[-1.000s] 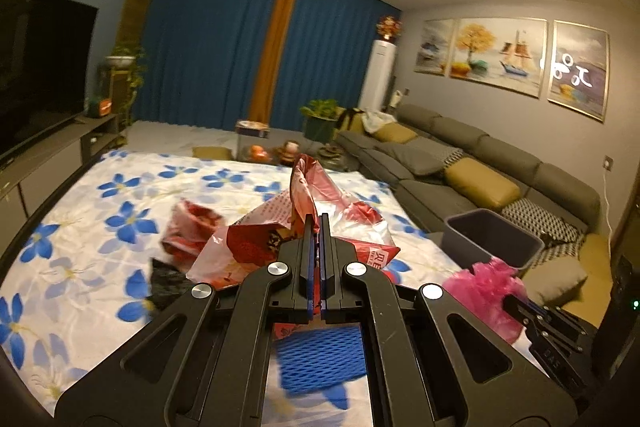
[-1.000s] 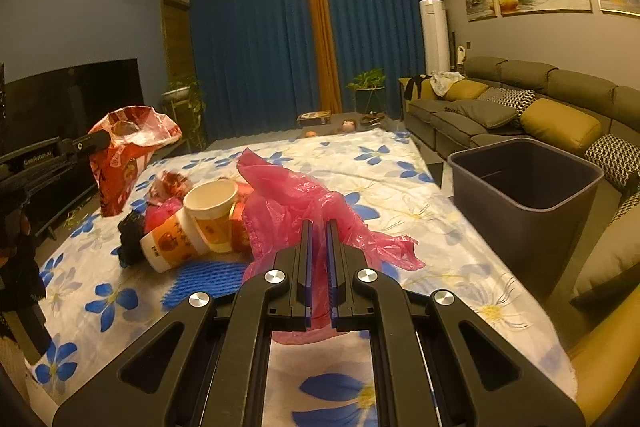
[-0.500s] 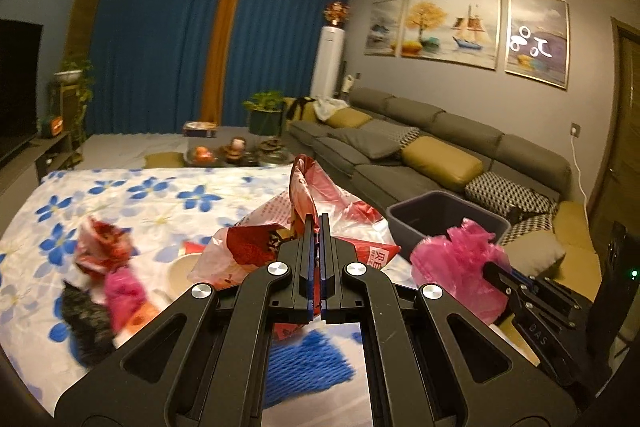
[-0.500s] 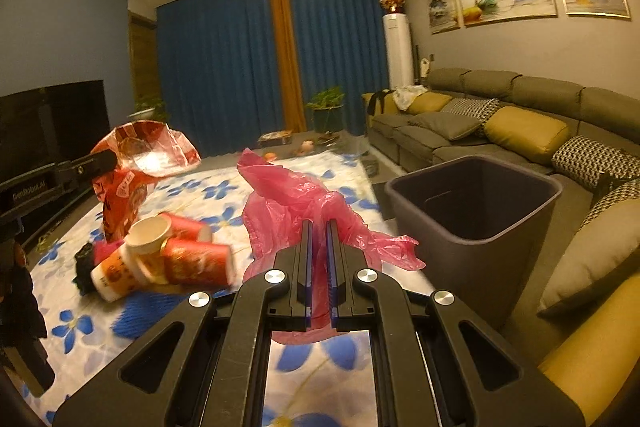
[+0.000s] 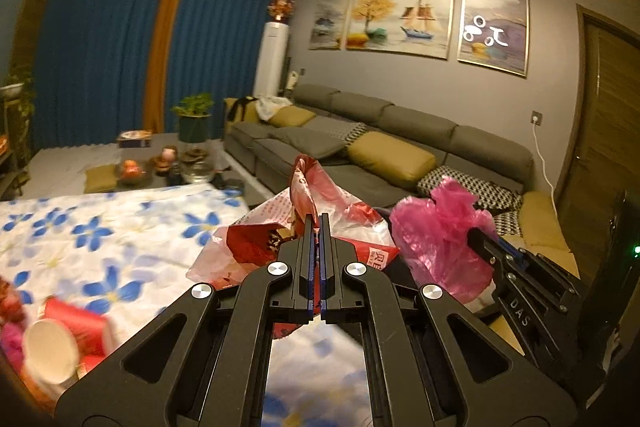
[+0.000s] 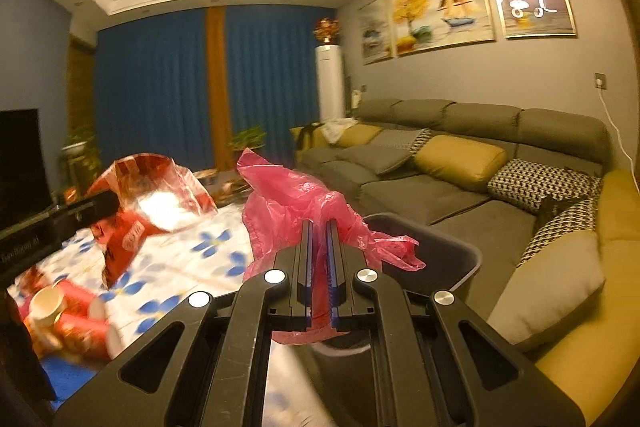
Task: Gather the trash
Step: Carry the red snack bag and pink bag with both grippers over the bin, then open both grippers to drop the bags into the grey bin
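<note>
Left wrist view: the left gripper [image 5: 318,227] points nearly level, jaws clamped on a crumpled red-and-white snack bag [image 5: 304,231] at 12 o'clock.

Right wrist view: the right gripper [image 6: 319,231] pinches a crinkled pink plastic bag [image 6: 296,211], above the grey trash bin [image 6: 452,251] at 3 o'clock.

Bin [image 6: 460,259] between table [image 6: 192,267] and sofa [image 6: 440,195]; cups [image 6: 68,311] on table, left.

Setting: home living room. Grey sofa [image 6: 460,163] with yellow cushions along wall, framed paintings [image 5: 400,19] above. Blue curtains [image 6: 160,87], TV [image 6: 18,163], potted plant [image 5: 192,115].
</note>
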Demonstrator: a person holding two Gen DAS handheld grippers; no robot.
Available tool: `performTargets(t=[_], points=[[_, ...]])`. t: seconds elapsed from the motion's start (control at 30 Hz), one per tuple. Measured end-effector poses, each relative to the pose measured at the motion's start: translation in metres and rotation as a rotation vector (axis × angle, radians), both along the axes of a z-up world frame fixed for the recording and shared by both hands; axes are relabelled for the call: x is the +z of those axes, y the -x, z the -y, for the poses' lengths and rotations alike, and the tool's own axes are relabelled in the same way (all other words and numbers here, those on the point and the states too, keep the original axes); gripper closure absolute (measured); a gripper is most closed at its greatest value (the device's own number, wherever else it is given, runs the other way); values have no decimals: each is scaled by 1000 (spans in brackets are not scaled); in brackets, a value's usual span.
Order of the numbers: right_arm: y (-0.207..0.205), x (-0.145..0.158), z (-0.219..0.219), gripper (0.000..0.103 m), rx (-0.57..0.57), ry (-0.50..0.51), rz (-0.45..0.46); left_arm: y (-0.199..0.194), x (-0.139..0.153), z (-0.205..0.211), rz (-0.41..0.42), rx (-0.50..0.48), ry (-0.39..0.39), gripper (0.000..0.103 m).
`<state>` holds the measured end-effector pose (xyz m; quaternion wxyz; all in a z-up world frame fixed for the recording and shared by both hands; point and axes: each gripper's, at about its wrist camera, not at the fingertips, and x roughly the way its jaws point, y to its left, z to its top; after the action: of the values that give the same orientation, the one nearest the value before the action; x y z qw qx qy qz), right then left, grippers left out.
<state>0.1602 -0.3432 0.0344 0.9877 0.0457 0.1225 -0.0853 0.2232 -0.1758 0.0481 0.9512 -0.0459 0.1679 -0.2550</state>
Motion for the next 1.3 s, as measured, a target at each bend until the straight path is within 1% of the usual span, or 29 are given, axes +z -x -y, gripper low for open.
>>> performTargets(t=[0.2, 0.33, 0.53, 0.73, 0.97, 1.03, 1.2, 1.3], points=[[-24, -3, 30, 96, -71, -4, 4, -37, -8, 50, -32, -66, -7, 103], [-33, -9, 41, 96, -96, 0, -5, -53, -16, 70, -52, -91, -16, 102], [-45, -14, 50, 96, -125, -8, -16, -66, -23, 91, -55, -112, -39, 102], [-57, -16, 57, 96, -145, -16, -31, -79, -28, 104, -79, -125, -39, 102], [-70, -20, 60, 96, -143, -23, -56, -92, -38, 114, -105, -135, -50, 102], [-73, -21, 62, 96, -138, -25, -61, -97, -43, 116, -129, -145, -40, 102], [-77, -20, 71, 96, -130, -32, -68, -102, -48, 119, -150, -159, -24, 102], [-77, -21, 74, 90, -114, -47, -69, -105, -51, 119, -167, -178, -15, 102]])
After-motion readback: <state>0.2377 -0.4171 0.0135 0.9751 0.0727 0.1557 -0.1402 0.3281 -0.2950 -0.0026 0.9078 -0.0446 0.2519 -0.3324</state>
